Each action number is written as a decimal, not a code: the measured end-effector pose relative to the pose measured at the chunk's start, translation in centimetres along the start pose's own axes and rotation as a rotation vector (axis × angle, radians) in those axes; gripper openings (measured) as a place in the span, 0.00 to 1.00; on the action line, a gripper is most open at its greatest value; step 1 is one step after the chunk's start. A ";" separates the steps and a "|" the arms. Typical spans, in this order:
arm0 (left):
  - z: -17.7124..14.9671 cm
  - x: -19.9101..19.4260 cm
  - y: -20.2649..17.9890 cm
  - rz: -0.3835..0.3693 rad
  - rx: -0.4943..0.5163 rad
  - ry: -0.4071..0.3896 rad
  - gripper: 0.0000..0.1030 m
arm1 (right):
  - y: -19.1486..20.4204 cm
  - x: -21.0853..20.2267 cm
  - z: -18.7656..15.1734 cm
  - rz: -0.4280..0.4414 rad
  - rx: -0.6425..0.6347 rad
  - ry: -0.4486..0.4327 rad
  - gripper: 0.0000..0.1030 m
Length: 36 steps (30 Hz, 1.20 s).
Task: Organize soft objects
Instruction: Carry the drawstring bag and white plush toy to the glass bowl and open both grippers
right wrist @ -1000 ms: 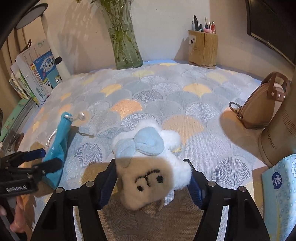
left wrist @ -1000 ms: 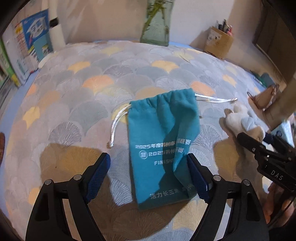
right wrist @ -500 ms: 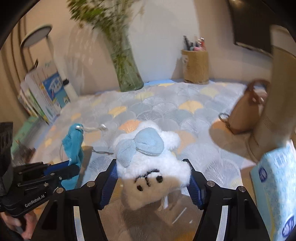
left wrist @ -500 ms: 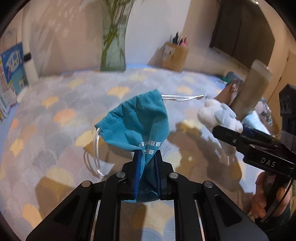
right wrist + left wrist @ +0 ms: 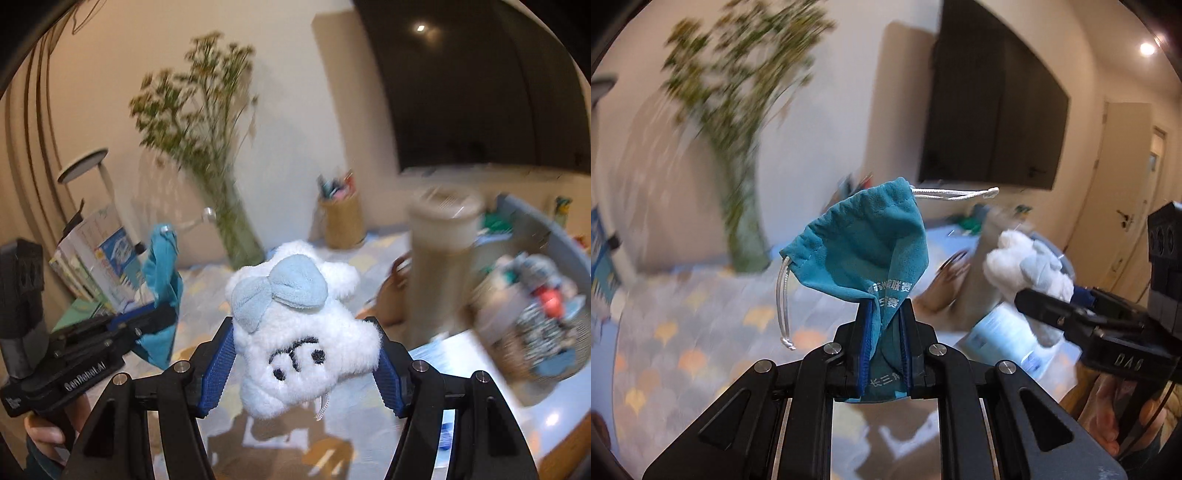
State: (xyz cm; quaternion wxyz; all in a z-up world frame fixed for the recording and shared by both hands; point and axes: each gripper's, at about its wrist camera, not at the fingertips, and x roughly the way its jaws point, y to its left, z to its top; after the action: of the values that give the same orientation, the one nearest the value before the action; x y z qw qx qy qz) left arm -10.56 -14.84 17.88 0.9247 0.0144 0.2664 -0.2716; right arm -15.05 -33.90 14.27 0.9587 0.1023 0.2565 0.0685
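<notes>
Your left gripper (image 5: 884, 339) has its blue pads pinched tight on the lower part of the teal pouch (image 5: 866, 254), which stands up in the middle of the left wrist frame, off the patterned tablecloth (image 5: 683, 332). The pouch's mouth is gathered at the top, one white cord (image 5: 955, 193) sticking out to the right and another hanging down at its left edge.

Your right gripper (image 5: 306, 365) is clamped on the white plush toy (image 5: 299, 332), its fingers pressing both sides. The toy fills the centre of the right wrist frame, its blue bow on top and stitched face below, also held clear of the cloth.

At the right of the left wrist frame you see that same toy (image 5: 1027, 262) in the other gripper (image 5: 1067, 306); at the left of the right wrist frame, the pouch (image 5: 162, 291) hangs from the left gripper (image 5: 144, 321).

Behind, a glass vase (image 5: 236, 229) with green stems stands upper left of centre, a pencil holder (image 5: 341, 219) beside it, and a grey basket (image 5: 546, 258) of blurred items sits at the right edge.
</notes>
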 end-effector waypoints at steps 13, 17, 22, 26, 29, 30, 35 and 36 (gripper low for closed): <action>9.5 3.8 -14.1 -0.213 0.164 -0.062 0.11 | -11.5 -8.7 5.6 -0.242 0.153 -0.188 0.64; 10.4 6.4 -18.0 -0.259 0.179 -0.023 0.11 | -16.1 -9.4 6.8 -0.324 0.224 -0.186 0.64; 10.3 11.0 -22.0 -0.286 0.194 0.071 0.11 | -21.9 -8.2 7.0 -0.354 0.340 -0.126 0.64; 8.7 15.9 -23.8 -0.275 0.210 0.171 0.11 | -26.1 -6.9 5.4 -0.381 0.444 -0.084 0.64; 6.7 18.6 -24.9 -0.273 0.231 0.237 0.11 | -28.7 -5.7 3.6 -0.375 0.518 -0.041 0.65; 6.1 19.3 -25.2 -0.274 0.238 0.253 0.11 | -29.2 -5.4 3.0 -0.372 0.534 -0.028 0.65; 3.8 22.0 -26.1 -0.261 0.250 0.310 0.14 | -30.9 -4.0 0.5 -0.383 0.571 0.018 0.69; 3.6 22.4 -26.3 -0.262 0.258 0.321 0.14 | -31.3 -3.7 0.1 -0.380 0.585 0.025 0.71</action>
State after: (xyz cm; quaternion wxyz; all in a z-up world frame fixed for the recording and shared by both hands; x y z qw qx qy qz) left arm -6.32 -48.88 12.88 0.8177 0.1408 0.3728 -0.4154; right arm -15.65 -64.94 8.90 0.8811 0.3223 0.2916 -0.1862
